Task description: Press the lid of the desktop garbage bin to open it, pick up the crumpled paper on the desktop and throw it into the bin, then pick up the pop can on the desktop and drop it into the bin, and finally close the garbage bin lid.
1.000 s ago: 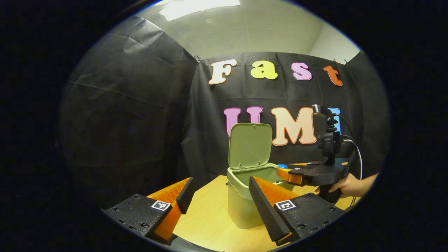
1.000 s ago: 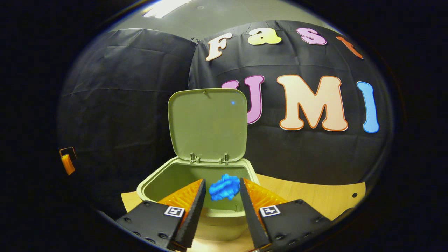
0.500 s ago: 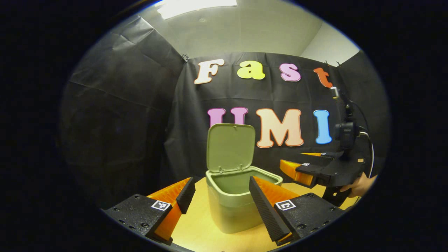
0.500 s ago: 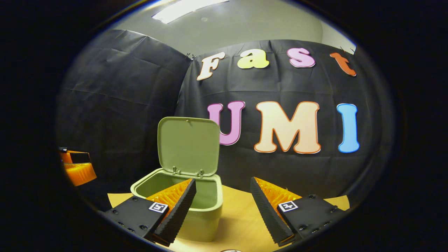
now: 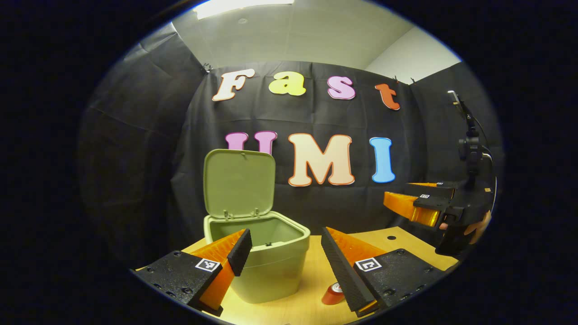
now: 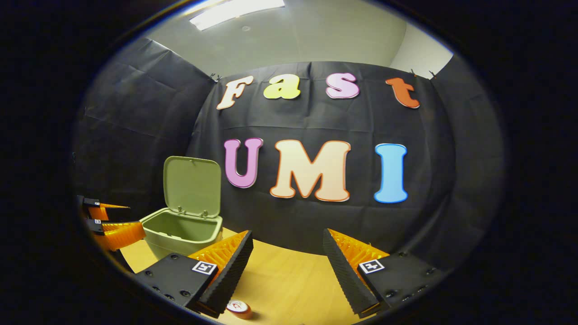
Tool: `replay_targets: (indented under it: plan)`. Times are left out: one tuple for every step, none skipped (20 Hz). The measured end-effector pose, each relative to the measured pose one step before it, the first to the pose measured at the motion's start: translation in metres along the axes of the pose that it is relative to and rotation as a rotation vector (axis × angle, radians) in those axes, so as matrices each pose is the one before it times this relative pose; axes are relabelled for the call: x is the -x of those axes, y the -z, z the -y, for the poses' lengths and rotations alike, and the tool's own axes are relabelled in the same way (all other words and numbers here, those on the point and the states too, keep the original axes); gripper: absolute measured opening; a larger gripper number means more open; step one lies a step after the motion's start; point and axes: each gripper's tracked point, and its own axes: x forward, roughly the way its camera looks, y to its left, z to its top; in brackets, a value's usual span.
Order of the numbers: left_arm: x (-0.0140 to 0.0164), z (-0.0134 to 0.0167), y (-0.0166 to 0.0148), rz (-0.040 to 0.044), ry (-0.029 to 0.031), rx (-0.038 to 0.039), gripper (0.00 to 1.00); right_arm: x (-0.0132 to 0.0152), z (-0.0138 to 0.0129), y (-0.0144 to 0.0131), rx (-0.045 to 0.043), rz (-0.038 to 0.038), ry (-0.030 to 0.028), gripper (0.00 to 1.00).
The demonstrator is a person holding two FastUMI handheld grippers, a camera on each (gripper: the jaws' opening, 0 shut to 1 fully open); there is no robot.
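Step in hand, my call: go get the pop can (image 6: 238,308). Bin lid (image 5: 238,183) is up, bin (image 5: 271,271) open. I can't see paper on the surface (image 6: 289,289), so I judge that part done; the bin's inside is mostly hidden from here.

My right hand-held gripper (image 6: 287,271) is wide open, nothing between the fingers, held above the surface. The can sits low in the right gripper view, just beside the near finger, at the very edge of view. In the left gripper view the can (image 5: 333,294) peeks out next to my left hand-held gripper (image 5: 285,266), which is also wide open and empty, with the bin just behind its fingers.

To do it well: drop the right one lower and tilt down so the can comes between the fingers, not under one. Centre on the body, close square across the round side, firm but not crushing, thin wall will likely dent. Keep the left one clear of the bin mouth.

Can look: red side, pale top with a red mark, short as seen, standing upright I think, partly cut off. Bin is pale green, lid standing upright on its back hinge.
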Motion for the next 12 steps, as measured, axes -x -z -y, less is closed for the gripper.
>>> replay_targets:
  plan:
    - [-0.00442, 0.01003, 0.00413, -0.00776, 0.01912, 0.00441, 0.93, 0.00670, 0.01665, 0.00356, -0.00463, -0.00822, 0.02727, 0.98]
    - [-0.00375, 0.00982, 0.00622, -0.00796, 0.01719, 0.00750, 0.91, 0.00724, 0.01436, 0.00213, -0.00562, -0.00970, 0.01998, 0.98]
    - [-0.00458, 0.00964, 0.00534, -0.00796, 0.01857, 0.00875, 0.91, 0.00738, 0.01258, 0.00280, -0.00717, -0.00933, 0.02081, 0.98]
    - [-0.00540, 0.00865, 0.00654, -0.01098, 0.01644, 0.00576, 0.91, 0.00616, 0.01406, 0.00170, -0.00482, -0.00716, 0.01949, 0.98]
    - [-0.00435, 0.00766, 0.00701, -0.01235, 0.01289, 0.00215, 0.93, 0.00714, 0.01189, 0.00120, -0.00144, -0.00419, 0.01969, 0.98]
    - [-0.00468, 0.00677, 0.00990, -0.01733, 0.01101, -0.00033, 0.93, 0.00540, 0.01268, 0.00059, 0.00344, -0.00271, 0.02071, 0.98]
    - [-0.00439, 0.00671, 0.00897, -0.01793, 0.01319, -0.00172, 0.93, 0.00646, 0.01220, 0.00241, 0.00541, -0.00377, 0.01930, 0.98]
    - [-0.00480, 0.00626, 0.00972, -0.01617, 0.01160, -0.00113, 0.93, 0.00606, 0.01109, 0.00132, 0.00328, -0.00516, 0.01651, 0.98]
    - [-0.00454, 0.00493, 0.00958, -0.02255, 0.01104, -0.00120, 0.93, 0.00618, 0.01007, 0.00316, -0.00018, -0.00792, 0.01617, 0.98]
    - [-0.00441, 0.00521, 0.01179, -0.02257, 0.00754, 0.00098, 0.93, 0.00562, 0.00976, 0.00191, -0.00238, -0.00627, 0.01491, 0.98]
    - [-0.00400, 0.00357, 0.00920, -0.02204, 0.00580, 0.00354, 0.93, 0.00542, 0.00943, 0.00295, -0.00034, -0.00891, 0.01506, 0.98]
    - [-0.00369, 0.00247, 0.00923, -0.01356, 0.00315, 0.00757, 0.93, 0.00420, 0.00897, 0.00294, 0.00108, -0.00996, 0.01424, 0.98]
